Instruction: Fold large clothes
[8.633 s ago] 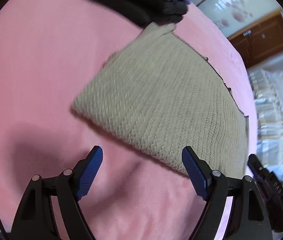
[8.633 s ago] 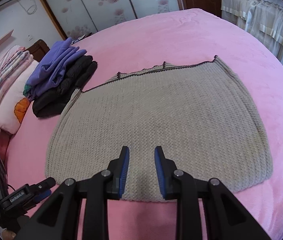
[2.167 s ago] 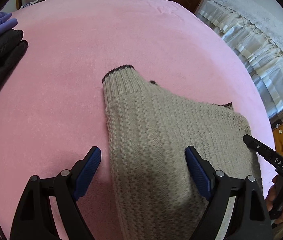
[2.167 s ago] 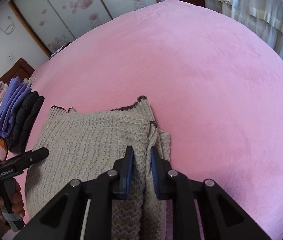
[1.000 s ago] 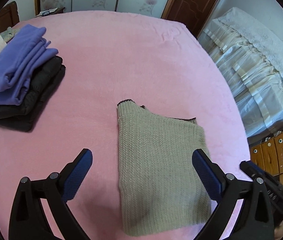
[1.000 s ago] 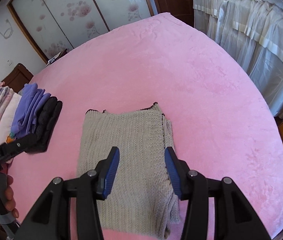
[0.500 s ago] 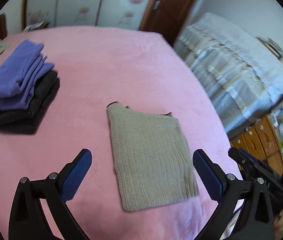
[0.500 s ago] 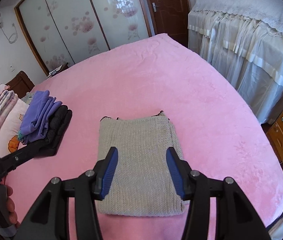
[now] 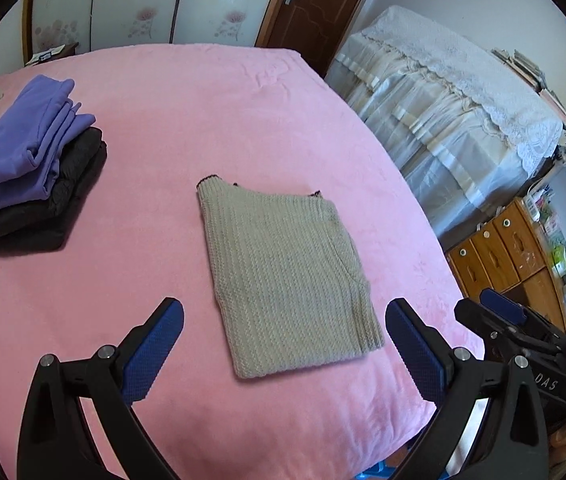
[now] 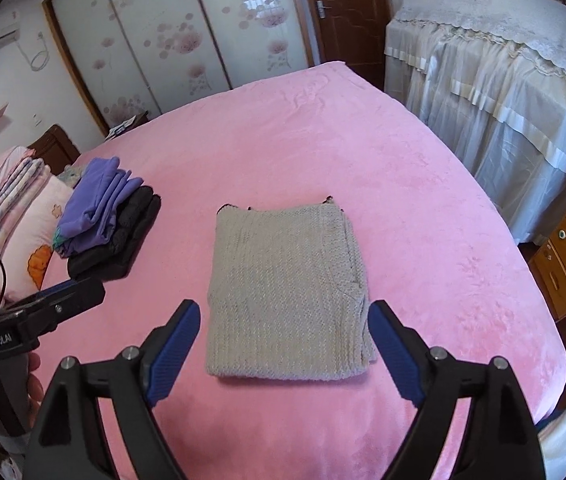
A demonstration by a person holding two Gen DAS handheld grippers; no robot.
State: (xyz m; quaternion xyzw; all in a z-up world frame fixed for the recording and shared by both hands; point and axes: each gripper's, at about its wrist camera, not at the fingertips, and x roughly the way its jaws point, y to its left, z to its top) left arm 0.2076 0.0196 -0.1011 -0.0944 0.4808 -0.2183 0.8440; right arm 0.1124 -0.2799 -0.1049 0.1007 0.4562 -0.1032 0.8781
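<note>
A beige knitted sweater (image 9: 287,280) (image 10: 287,292) lies folded into a neat rectangle on the pink bed (image 9: 203,128) (image 10: 323,148), near the front edge. My left gripper (image 9: 285,332) hovers open above and in front of it, with nothing between its blue pads. In the right wrist view my right gripper (image 10: 283,336) hangs above the sweater's near end, its jaws opening wide and empty. Neither gripper touches the cloth. The right gripper (image 9: 523,328) also shows at the right edge of the left wrist view, and the left gripper (image 10: 39,312) at the left edge of the right wrist view.
A stack of folded clothes, purple (image 9: 27,140) (image 10: 99,200) on black, sits at the bed's left. Pillows and folded bedding (image 10: 23,216) lie beyond it. A lace-covered bed (image 9: 443,100) and a wooden drawer cabinet (image 9: 511,252) stand to the right. Sliding wardrobe doors (image 10: 171,40) fill the back.
Both grippers have pulled back and risen from the sweater, so more of the bed and room shows. The right gripper's jaws have spread much wider. The sweater has stayed put.
</note>
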